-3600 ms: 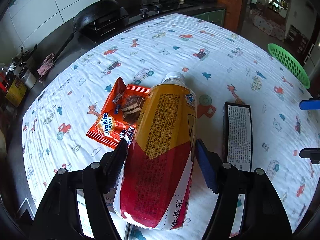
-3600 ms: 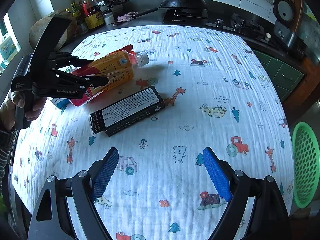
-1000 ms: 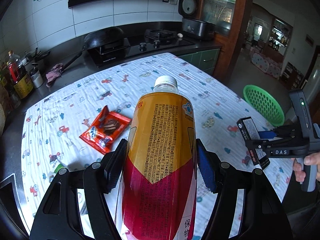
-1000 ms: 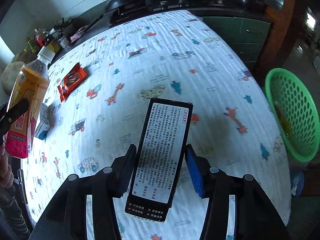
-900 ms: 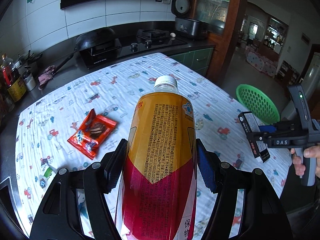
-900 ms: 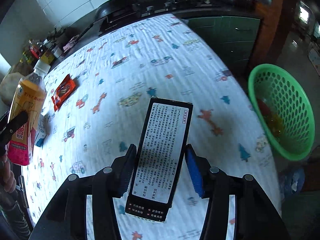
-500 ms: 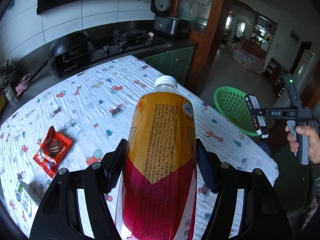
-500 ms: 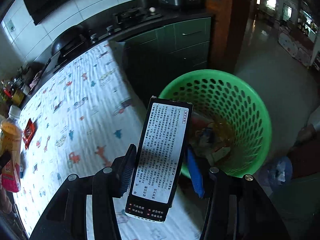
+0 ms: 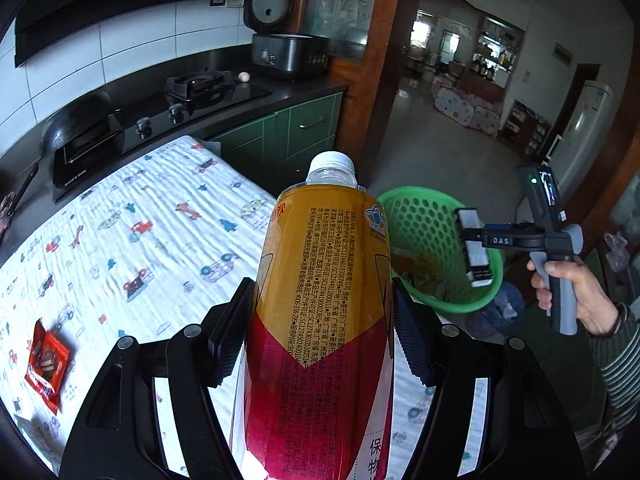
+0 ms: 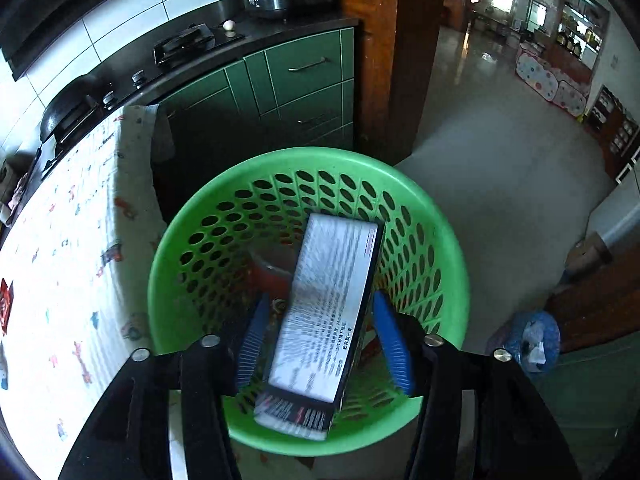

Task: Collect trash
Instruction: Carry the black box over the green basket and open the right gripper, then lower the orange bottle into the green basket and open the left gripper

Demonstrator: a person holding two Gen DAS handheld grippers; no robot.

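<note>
My left gripper (image 9: 320, 300) is shut on an upright orange-and-red drink bottle (image 9: 316, 380) with a white cap, held over the table's far end. My right gripper (image 10: 320, 302) hangs over the green mesh basket (image 10: 160, 280) beside the table. Its jaws are opening. The black box with a white label (image 10: 332, 280) is between them, blurred and tilted, clear of the left pad. In the left wrist view the same box (image 9: 474, 248) hangs over the basket (image 9: 424, 216). An orange snack wrapper (image 9: 44, 360) lies on the tablecloth.
The patterned tablecloth (image 9: 160, 220) ends just before the basket. Green cabinets (image 10: 300, 76), a stove (image 9: 196, 84) and a rice cooker (image 9: 288, 52) line the back. A wooden door post (image 10: 412, 60) and a blue bag (image 10: 532, 340) stand near the basket. A person's hand (image 9: 572, 292) grips the right handle.
Both grippers have travelled from over the table toward the basket. The right jaws, shut on the box before, have parted and the box is slipping down, blurred. The left grip is unchanged.
</note>
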